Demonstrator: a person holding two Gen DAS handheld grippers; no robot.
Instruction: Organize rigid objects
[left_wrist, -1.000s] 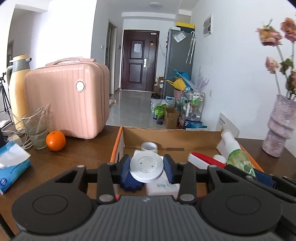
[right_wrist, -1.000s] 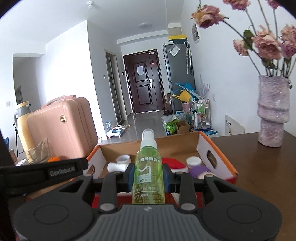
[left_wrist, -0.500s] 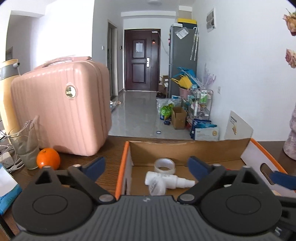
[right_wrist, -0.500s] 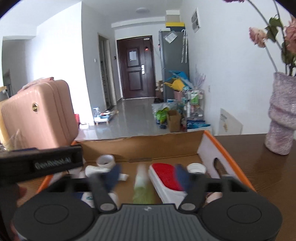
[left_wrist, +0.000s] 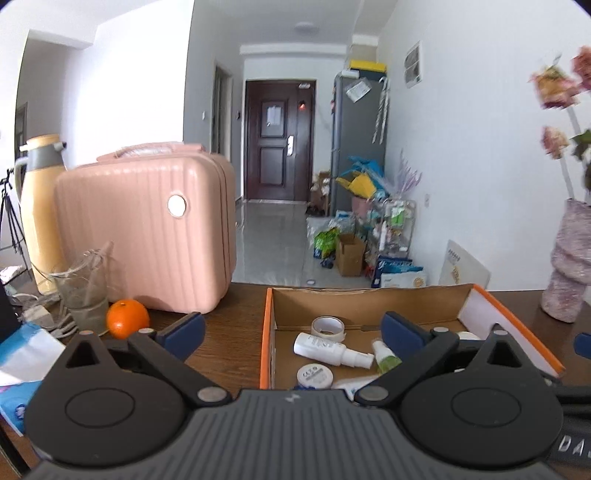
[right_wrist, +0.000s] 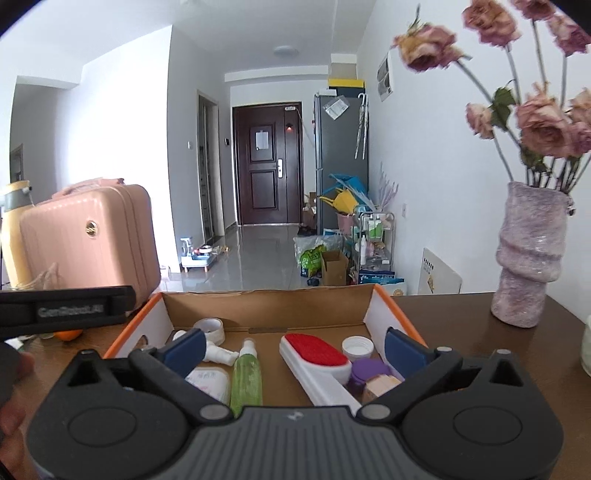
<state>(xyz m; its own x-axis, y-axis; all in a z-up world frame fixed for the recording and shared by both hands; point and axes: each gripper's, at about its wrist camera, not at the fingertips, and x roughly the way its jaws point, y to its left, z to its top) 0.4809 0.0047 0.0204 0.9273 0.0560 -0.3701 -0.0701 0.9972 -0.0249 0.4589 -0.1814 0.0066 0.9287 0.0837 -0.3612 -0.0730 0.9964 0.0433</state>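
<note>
An orange-edged cardboard box (left_wrist: 266, 332) (right_wrist: 388, 299) sits on the dark wooden table. In it lie a tape roll (left_wrist: 328, 328) (right_wrist: 210, 326), a white spray bottle (left_wrist: 332, 349), a white round jar (left_wrist: 314, 376), a green spray bottle (right_wrist: 246, 373) (left_wrist: 384, 359), a red-and-white lint brush (right_wrist: 314, 356), a white cap (right_wrist: 357, 347) and a purple-lidded jar (right_wrist: 369, 371). My left gripper (left_wrist: 291, 330) is open and empty, above the box's left edge. My right gripper (right_wrist: 293, 345) is open and empty, above the box's near side.
A pink suitcase (left_wrist: 147, 236), an orange (left_wrist: 127, 324), a glass (left_wrist: 85, 295), a yellow thermos (left_wrist: 37, 206) and a tissue pack (left_wrist: 22, 358) stand left of the box. A purple vase (right_wrist: 528, 258) with dried flowers stands at the right.
Both grippers opened. The white jar left my left gripper and the green spray bottle left my right gripper; both now lie in the box. Both grippers have pulled back.
</note>
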